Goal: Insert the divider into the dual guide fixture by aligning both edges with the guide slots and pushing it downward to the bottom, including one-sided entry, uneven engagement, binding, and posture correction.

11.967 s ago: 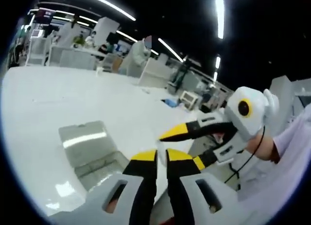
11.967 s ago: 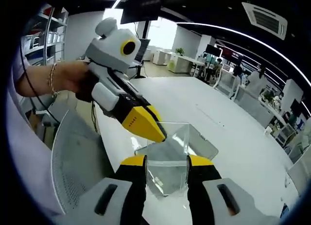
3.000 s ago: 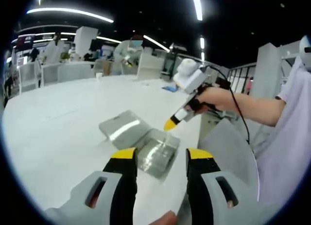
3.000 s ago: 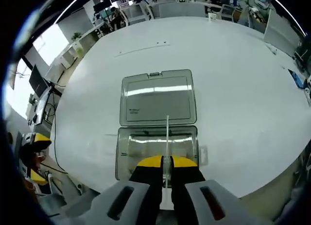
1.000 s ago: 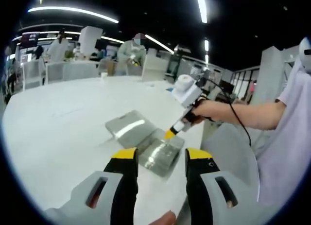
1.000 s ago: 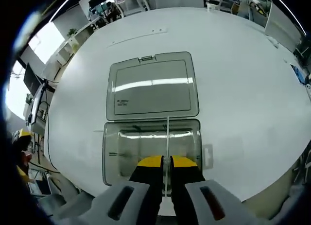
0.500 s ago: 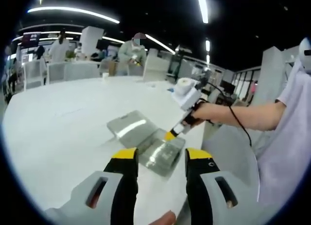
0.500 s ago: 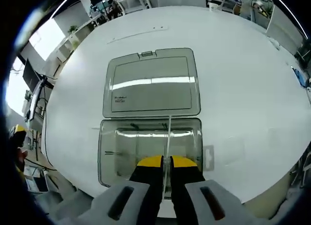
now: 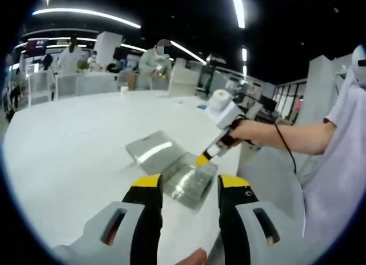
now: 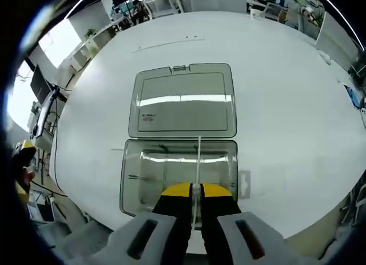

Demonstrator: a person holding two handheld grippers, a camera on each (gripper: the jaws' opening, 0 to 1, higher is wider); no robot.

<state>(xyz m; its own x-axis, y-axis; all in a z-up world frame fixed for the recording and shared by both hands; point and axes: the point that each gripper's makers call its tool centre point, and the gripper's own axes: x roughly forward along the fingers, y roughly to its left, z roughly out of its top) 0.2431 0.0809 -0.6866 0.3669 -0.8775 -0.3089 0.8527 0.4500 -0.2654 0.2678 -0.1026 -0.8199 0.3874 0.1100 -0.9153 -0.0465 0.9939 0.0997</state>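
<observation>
A clear plastic box (image 10: 148, 173) lies on the white table with its lid (image 10: 183, 102) folded flat open behind it. My right gripper (image 10: 196, 190) is shut on a thin clear divider (image 10: 198, 162), seen edge-on and standing down into the box near its middle. In the left gripper view, the right gripper (image 9: 201, 160) points steeply down onto the box (image 9: 197, 188), beside the lid (image 9: 150, 150), with a hand (image 9: 240, 130) holding it. My left gripper (image 9: 190, 184) hangs open just short of the box, nothing between its fingers.
The box sits close to the rim of the round white table (image 10: 286, 122). A person's arm and pale sleeve (image 9: 337, 139) reach in from the right, over a grey chair (image 9: 269, 179). Desks, chairs and people stand far behind.
The right gripper's view has backed off slightly, so the box and lid look a little smaller; the divider stays gripped in the box. The left gripper has held still and open.
</observation>
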